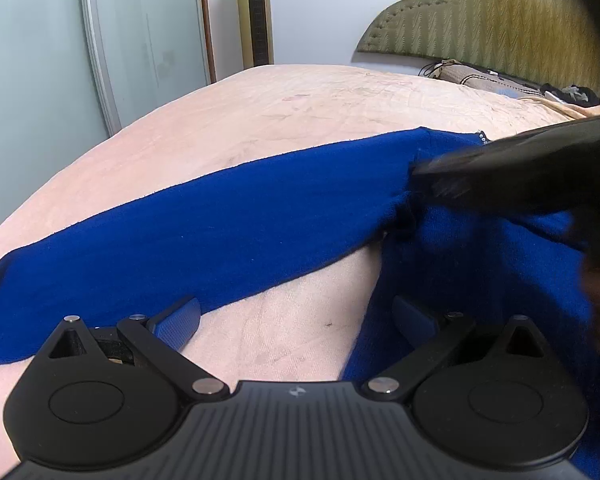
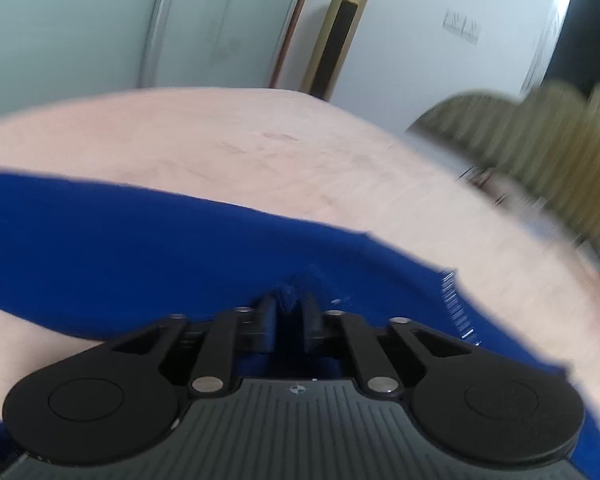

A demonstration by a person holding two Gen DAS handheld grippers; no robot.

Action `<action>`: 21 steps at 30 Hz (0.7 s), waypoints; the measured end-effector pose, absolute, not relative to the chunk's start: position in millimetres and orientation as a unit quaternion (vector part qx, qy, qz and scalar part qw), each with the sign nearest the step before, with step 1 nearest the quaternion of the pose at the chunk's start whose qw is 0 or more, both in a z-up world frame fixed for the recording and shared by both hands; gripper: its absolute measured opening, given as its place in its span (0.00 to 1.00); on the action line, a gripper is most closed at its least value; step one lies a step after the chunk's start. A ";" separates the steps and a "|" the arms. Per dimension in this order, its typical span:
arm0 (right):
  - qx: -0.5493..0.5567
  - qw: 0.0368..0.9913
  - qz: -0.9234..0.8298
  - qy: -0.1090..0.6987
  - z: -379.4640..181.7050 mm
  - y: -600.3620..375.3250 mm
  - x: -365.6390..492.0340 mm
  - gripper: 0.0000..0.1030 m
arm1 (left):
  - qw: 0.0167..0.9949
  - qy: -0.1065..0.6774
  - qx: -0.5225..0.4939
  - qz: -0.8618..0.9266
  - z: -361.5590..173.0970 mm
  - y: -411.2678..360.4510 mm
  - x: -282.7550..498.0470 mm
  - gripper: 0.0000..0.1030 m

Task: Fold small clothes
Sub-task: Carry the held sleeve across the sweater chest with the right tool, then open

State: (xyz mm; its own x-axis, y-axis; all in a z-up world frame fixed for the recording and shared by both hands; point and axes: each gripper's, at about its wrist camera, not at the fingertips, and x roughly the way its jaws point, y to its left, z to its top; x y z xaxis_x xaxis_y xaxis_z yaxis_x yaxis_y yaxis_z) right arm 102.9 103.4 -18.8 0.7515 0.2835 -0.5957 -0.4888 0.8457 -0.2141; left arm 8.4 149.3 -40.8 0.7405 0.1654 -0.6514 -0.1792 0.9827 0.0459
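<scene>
A blue knit garment [image 1: 204, 216] lies on the pink bed [image 1: 300, 100], one long sleeve stretched to the left. My left gripper [image 1: 296, 322] is open and empty, low over the bed sheet, between the sleeve and the garment's body. My right gripper [image 2: 290, 308] is shut on a pinch of the blue garment [image 2: 140, 248] near the shoulder seam. It shows in the left wrist view [image 1: 512, 172] as a blurred black shape at the sleeve joint. A sparkly trim [image 2: 456, 304] runs along the garment's edge to the right.
A green padded headboard [image 1: 500, 20] stands at the back right, with pillows and cables [image 1: 500, 80] below it. A gold tower fan [image 1: 256, 12] and a sliding glass door [image 1: 40, 40] stand beyond the bed's far edge.
</scene>
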 end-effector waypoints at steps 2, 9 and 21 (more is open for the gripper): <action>-0.131 0.925 0.230 0.273 -7.1 89.8 87.6 0.37 | 0.933 0.349 -0.012 0.092 -41.1 149.5 8.8 1.00; -0.059 0.936 0.141 0.318 -7.2 30.6 86.5 0.49 | 0.933 0.347 -0.007 0.095 -41.8 147.5 8.1 1.00; -0.016 0.930 0.098 0.353 -17.6 -2.0 74.4 0.62 | 0.933 0.348 -0.007 0.097 -42.0 147.4 8.7 1.00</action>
State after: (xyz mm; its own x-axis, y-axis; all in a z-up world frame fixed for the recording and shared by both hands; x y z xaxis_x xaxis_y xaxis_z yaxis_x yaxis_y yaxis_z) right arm 74.4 -2.0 -17.6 0.7318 0.1703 -0.6599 -0.1931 0.9804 0.0389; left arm 8.7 147.4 -42.0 0.7394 0.1757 -0.6500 -0.1853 0.9812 0.0544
